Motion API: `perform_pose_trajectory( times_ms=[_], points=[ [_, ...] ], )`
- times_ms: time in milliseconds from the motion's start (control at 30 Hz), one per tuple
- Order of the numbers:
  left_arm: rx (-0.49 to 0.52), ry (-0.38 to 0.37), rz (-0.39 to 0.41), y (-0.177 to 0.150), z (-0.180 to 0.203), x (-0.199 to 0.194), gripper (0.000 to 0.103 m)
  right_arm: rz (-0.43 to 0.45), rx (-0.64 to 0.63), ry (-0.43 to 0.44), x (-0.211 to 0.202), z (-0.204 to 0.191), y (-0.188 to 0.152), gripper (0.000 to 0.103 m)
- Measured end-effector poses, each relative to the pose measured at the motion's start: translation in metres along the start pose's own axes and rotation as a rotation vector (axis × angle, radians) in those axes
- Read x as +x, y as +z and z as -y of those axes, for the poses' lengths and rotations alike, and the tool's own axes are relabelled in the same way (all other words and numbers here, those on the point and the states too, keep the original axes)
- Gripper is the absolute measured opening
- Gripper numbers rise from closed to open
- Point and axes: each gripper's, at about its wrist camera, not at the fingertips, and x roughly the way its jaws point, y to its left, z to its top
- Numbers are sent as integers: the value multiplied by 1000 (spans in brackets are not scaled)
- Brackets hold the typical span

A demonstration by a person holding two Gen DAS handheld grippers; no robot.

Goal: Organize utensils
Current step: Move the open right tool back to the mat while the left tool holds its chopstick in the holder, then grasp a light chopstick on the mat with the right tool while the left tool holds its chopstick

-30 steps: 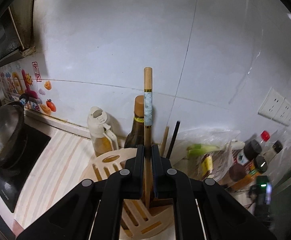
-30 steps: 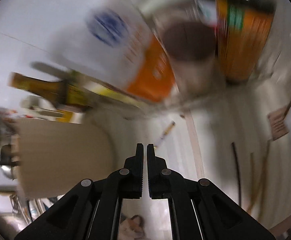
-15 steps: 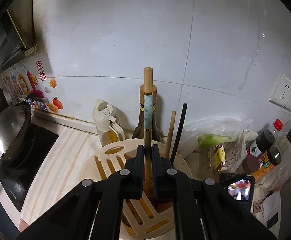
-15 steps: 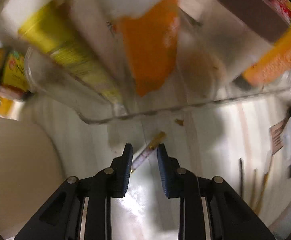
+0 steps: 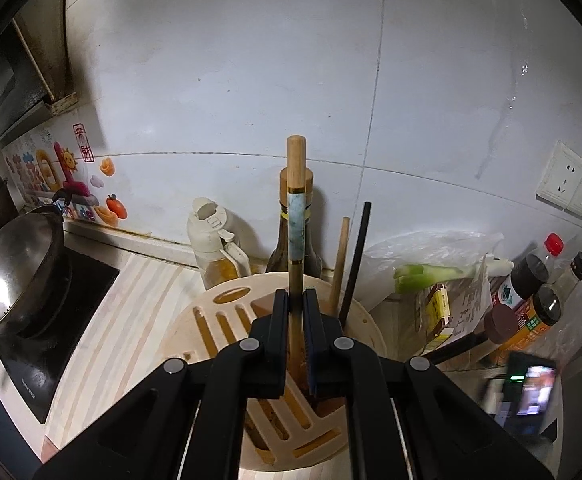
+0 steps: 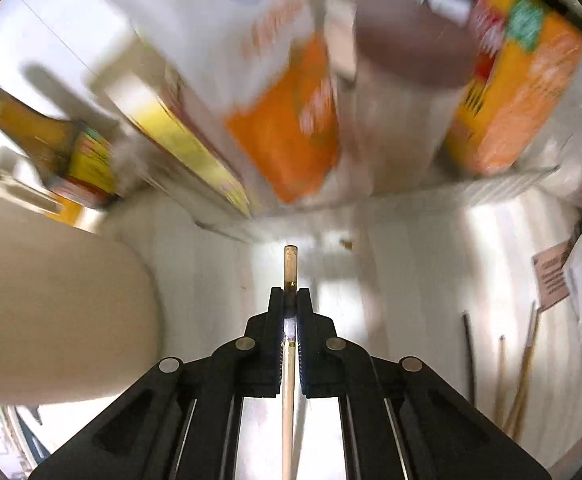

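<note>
- Left gripper (image 5: pixel 297 322) is clamped on a patterned chopstick (image 5: pixel 296 216), held upright right over the round slotted utensil holder (image 5: pixel 361 320); a plain wooden chopstick (image 5: pixel 341 258) and a black chopstick (image 5: pixel 358 256) already stand in it.
- Right gripper (image 6: pixel 290 312) has just snapped shut on a second chopstick (image 6: pixel 290 266), tip poking out over the pale striped counter (image 6: pixel 411 280).
- Past the holder: dark sauce bottle (image 5: pixel 281 256), white oil dispenser (image 5: pixel 213 240), white tiled wall (image 5: pixel 251 80).
- Left edge: wok (image 5: pixel 15 276) on a black cooktop (image 5: pixel 87 280); right side is crammed with spice jars (image 5: pixel 531 304).
- Only the right view shows loose chopsticks (image 6: pixel 523 372) lying on the counter at far right, plus blurry packets (image 6: pixel 291 132) ahead.
</note>
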Motion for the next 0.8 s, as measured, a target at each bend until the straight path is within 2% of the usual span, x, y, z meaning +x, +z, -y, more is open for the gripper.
perform_pose_trajectory(
  times_ms=[167,300,400,500,533,600,667,700,767,800],
  points=[
    [-10,-2,-9,-3,-4,0,5,141,-34,93,-62,7,0,0],
    [-8,-1,-12,-5,-3,-1,5,166,-57,124,-87,-16,26,0],
    [-2,2,-19,-7,-1,0,5,-30,-11,159,-55,-12,35,2],
    [-8,3,-27,-11,0,1,5,-200,-25,96,1,-15,18,29],
    [-6,5,-28,-12,0,1,5,-230,-33,69,15,-15,12,30],
    [-1,11,-31,-13,0,2,5,-264,-58,-10,39,-17,3,30],
    [-4,11,-38,-13,-2,4,5,-307,-58,-40,56,-19,-3,31],
    [-4,12,-41,-14,-2,5,5,-252,-84,-54,53,-24,-4,31],
    [-3,14,-44,-15,-2,6,5,-238,-110,-103,57,-30,-7,28],
    [2,17,-45,-15,-2,6,5,-223,-128,-144,58,-35,-8,18]
  ],
)
